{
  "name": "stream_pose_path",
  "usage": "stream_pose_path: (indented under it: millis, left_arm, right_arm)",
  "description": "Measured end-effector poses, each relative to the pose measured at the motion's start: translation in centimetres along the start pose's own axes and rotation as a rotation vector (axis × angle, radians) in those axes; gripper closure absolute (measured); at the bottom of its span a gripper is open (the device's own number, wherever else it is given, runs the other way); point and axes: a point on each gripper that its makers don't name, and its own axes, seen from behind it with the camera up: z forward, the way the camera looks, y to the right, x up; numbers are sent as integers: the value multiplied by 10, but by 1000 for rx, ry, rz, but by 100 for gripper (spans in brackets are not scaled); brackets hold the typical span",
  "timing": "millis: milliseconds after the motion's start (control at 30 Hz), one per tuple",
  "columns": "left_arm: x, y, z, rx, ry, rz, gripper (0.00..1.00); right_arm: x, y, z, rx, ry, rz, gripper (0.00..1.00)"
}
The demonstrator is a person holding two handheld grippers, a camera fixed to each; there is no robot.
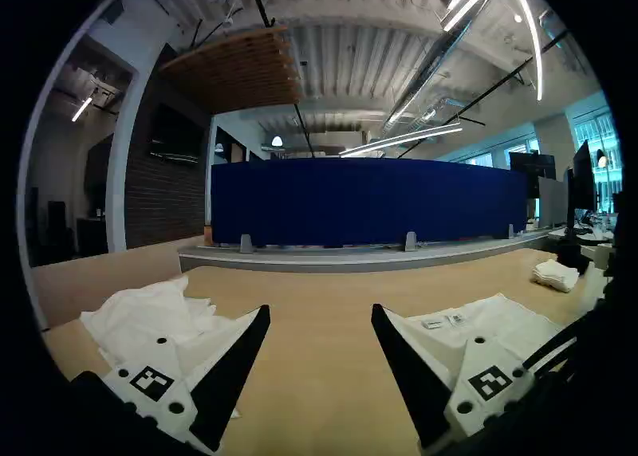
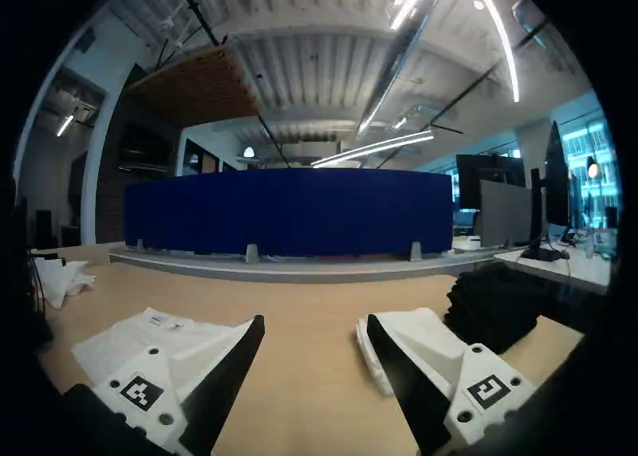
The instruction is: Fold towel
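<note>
- In the left gripper view, the left hand-held gripper (image 1: 319, 308) is seen at the bottom of the frame. Its two fingers are spread wide apart, nothing is held between them, and the bare wooden bench (image 1: 319, 376) is seen in the gap.
- A crumpled white towel (image 1: 147, 316) is seen at the lower left of that view, lying on the bench and partly hidden behind the finger on that side.
- A flat white towel (image 1: 494, 316), marked with small labels, is spread on the bench at the lower right and is partly covered by the other finger. Whether it is touched by that finger cannot be told.
- A small folded white towel (image 1: 556, 274) is seen farther off near the right edge, well apart from the other two.
- In the right gripper view, the right hand-held gripper (image 2: 313, 320) is likewise held open, with its fingers set wide and nothing gripped.
- At the lower left of that view, a flat, labelled white towel is seen spread behind the finger there.
- A ridged white cloth edge (image 2: 368, 362) is seen just beside the finger at the lower right.
- A pile of black cloths (image 2: 494, 304) is stacked on the bench behind it.
- A blue partition (image 1: 359, 201) is stretched across the far side of the bench.
- A monitor (image 2: 552, 185) is seen at the right.
</note>
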Motion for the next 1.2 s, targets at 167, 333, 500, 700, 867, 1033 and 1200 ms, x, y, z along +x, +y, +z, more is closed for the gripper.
stream_pose_path:
  millis: [167,333,500,700,867,1033,1200]
  left_arm:
    - [-2,0,0,-1,0,-2,6]
    - [0,0,-1,-1,0,0,6]
    - [0,0,-1,-1,0,0,6]
    - [0,0,-1,-1,-1,0,6]
    - [0,0,0,-1,0,0,6]
    - [-1,0,0,0,-1,1,6]
    - [0,0,1,3,-5,4,6]
  right_arm:
    - [0,-1,0,0,0,0,1]
    - [0,-1,0,0,0,0,1]
    - [0,-1,0,0,0,1,1]
    - [1,-1,-1,0,0,1,1]
    - [0,-1,0,0,0,1,0]
    - [0,-1,0,-2,1,1,0]
    - [1,1,0,-7,-5,1,1]
